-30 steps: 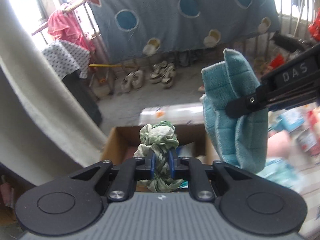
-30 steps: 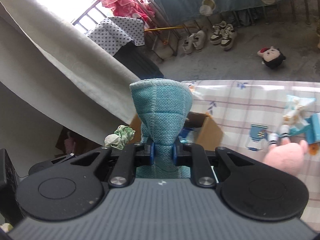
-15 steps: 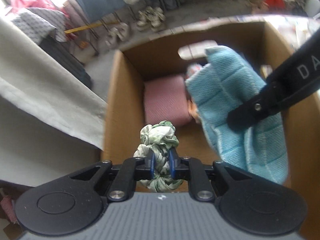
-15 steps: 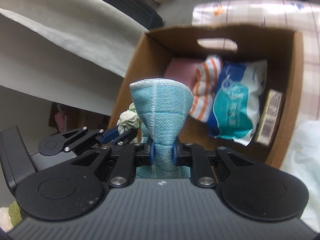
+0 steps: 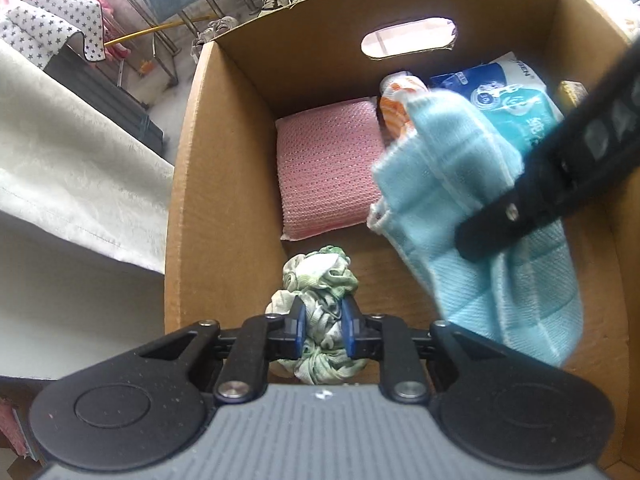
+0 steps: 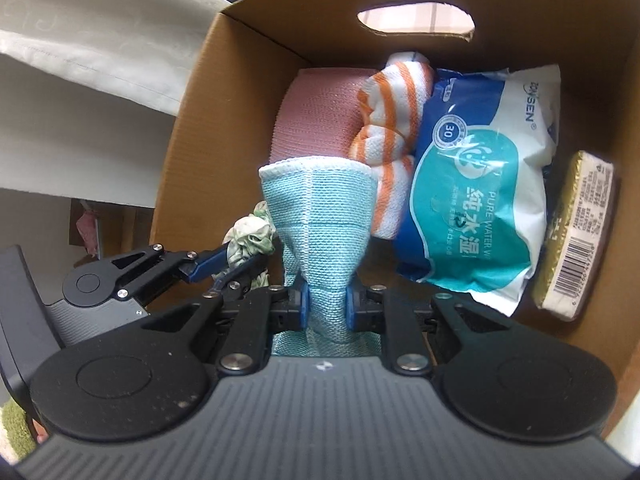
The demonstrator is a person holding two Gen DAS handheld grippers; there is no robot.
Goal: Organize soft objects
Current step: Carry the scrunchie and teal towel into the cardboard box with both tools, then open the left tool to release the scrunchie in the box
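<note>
Softness is the whole story with these two pieces: the green scrunchie looks light and springy, pinched across its gathered middle, and the blue cloth is limp and woven, caught at a bunched fold so its free end flares beyond the jaws. Neither seems likely to slip or break, though a loose corner of cloth could snag the rim. Both hang inside the cardboard box, low over its bare near floor. The left gripper has just been easing its jaws apart with the scrunchie between the pads, which in the pictures press it yet; the right gripper is clamped on the cloth. Already in the box lie a pink pad against the far left, a striped orange-and-white cloth beside it, a wet-wipes pack, and a gold packet along the right wall.
</note>
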